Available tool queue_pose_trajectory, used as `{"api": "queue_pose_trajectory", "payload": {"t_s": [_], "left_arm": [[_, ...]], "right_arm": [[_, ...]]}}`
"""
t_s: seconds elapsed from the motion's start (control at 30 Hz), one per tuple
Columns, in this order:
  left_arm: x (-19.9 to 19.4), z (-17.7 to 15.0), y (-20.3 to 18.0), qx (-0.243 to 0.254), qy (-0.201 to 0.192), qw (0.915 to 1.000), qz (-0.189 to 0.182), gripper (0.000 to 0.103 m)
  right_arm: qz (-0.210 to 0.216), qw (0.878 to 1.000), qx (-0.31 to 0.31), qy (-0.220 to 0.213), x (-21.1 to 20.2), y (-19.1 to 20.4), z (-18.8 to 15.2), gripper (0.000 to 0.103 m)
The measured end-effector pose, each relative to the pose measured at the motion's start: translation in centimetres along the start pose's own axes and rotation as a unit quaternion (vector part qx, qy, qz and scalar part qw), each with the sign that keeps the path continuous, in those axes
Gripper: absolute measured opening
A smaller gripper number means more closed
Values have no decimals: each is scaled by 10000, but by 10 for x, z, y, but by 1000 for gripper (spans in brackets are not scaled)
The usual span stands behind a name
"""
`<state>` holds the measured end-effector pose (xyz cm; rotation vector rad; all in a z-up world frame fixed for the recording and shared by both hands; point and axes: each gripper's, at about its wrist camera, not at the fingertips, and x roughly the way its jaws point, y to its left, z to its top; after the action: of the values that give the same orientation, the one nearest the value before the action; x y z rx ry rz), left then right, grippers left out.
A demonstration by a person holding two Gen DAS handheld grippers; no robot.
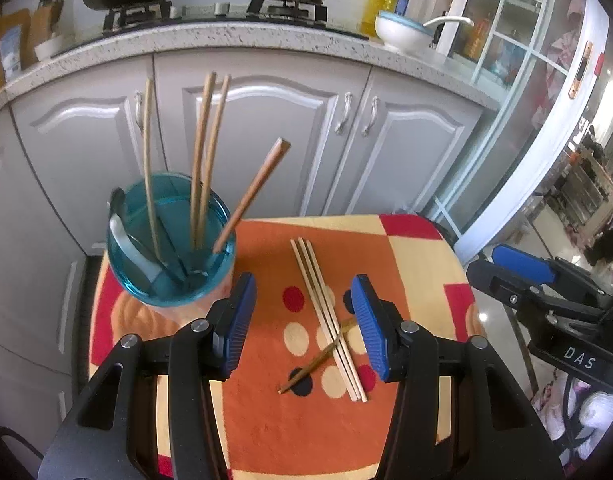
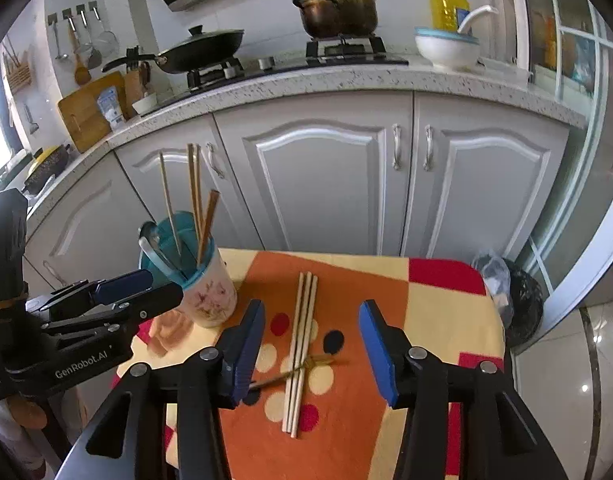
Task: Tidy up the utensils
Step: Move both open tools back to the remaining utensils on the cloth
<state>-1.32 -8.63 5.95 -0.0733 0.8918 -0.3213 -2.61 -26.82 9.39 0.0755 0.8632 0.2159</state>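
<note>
A cup with a blue rim (image 1: 124, 240) (image 2: 210, 292) stands at the table's left and holds several chopsticks (image 1: 198, 160) (image 2: 194, 196) and a spoon (image 1: 120, 236). Three pale chopsticks (image 1: 326, 316) (image 2: 300, 352) lie side by side on the table, across a darker chopstick (image 1: 310, 368) (image 2: 274, 378). My left gripper (image 1: 304, 320) is open and empty above them, right of the cup. My right gripper (image 2: 312, 354) is open and empty, straddling the loose chopsticks from above. Each gripper shows in the other's view: the right one (image 1: 546, 292), the left one (image 2: 106, 300).
The small table has an orange, yellow and red patterned cloth (image 1: 266, 400) (image 2: 386, 300). Grey kitchen cabinets (image 2: 318, 184) stand behind it, with a stove, wok, pot, oil bottle and bowl on the counter. A black bin (image 2: 522, 304) stands at the right.
</note>
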Motion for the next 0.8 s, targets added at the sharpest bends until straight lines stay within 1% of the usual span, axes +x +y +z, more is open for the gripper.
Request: {"api": "queue_pose_trajectory", "payload": {"t_s": [0.07, 0.1, 0.23, 0.33, 0.37, 0.43, 0.47, 0.53, 0.57, 0.63, 0.7, 0.8], "left_arm": [[6, -3, 2, 14, 87, 10000, 10, 49], [8, -5, 2, 16, 115, 9999, 7, 49], [27, -17, 5, 60, 407, 9991, -72, 49], [43, -28, 4, 156, 629, 9978, -134, 49], [49, -32, 4, 215, 679, 9973, -181, 49], [60, -37, 2, 296, 848, 9957, -221, 49], [67, -40, 3, 306, 969, 9945, -247, 49], [77, -45, 4, 344, 1103, 9929, -266, 49], [81, -48, 4, 380, 1158, 9923, -239, 49], [92, -56, 6, 423, 1293, 9906, -175, 49], [101, -65, 10, 419, 1456, 9883, -152, 49], [114, -80, 14, 439, 1680, 9848, -78, 49]], "right_arm": [[-57, 10000, 30, 72, 5, -5, -5, 57], [-72, 9999, 54, 108, 7, -8, -7, 59], [43, 9991, 207, 380, 26, -20, -22, 60], [278, 9962, 481, 675, 52, -33, -38, 60], [407, 9936, 623, 846, 66, -39, -46, 60], [554, 9901, 787, 1021, 82, -44, -58, 57], [649, 9875, 915, 1108, 92, -48, -63, 53], [845, 9801, 1228, 1308, 110, -55, -72, 51], [959, 9758, 1402, 1381, 121, -58, -76, 50], [1080, 9711, 1544, 1466, 135, -59, -77, 48], [1043, 9690, 1579, 1589, 148, -58, -78, 46], [992, 9697, 1485, 1668, 158, -57, -77, 44]]}}
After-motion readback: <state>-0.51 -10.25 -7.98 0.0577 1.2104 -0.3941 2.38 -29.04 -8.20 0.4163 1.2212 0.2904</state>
